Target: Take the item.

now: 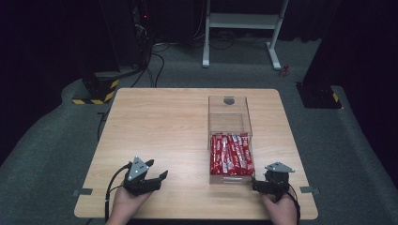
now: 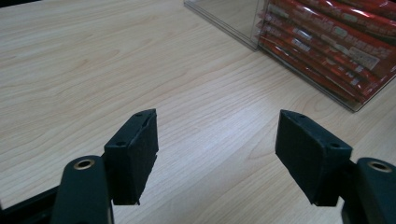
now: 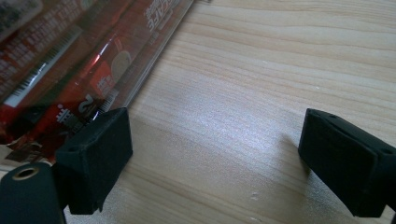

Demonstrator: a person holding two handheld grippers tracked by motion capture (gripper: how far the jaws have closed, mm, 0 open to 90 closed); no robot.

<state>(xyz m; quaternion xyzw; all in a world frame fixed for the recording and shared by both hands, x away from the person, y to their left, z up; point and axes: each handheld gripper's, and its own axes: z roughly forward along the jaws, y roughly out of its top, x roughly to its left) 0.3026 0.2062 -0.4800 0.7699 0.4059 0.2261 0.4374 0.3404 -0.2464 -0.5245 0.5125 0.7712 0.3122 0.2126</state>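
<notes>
Fingers (image 2: 133, 154) of two grippers; one box (image 1: 230, 117).

The print on the red packets (image 1: 231, 154) inside the clear box (image 1: 230, 112) is too small to read — and both forearms run off below the table (image 1: 164, 122).

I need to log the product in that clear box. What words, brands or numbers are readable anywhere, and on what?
"2": large white digit on a red packet inside the clear box, right gripper view.
Other print and barcodes on the red packets: too blurred to read.
</notes>
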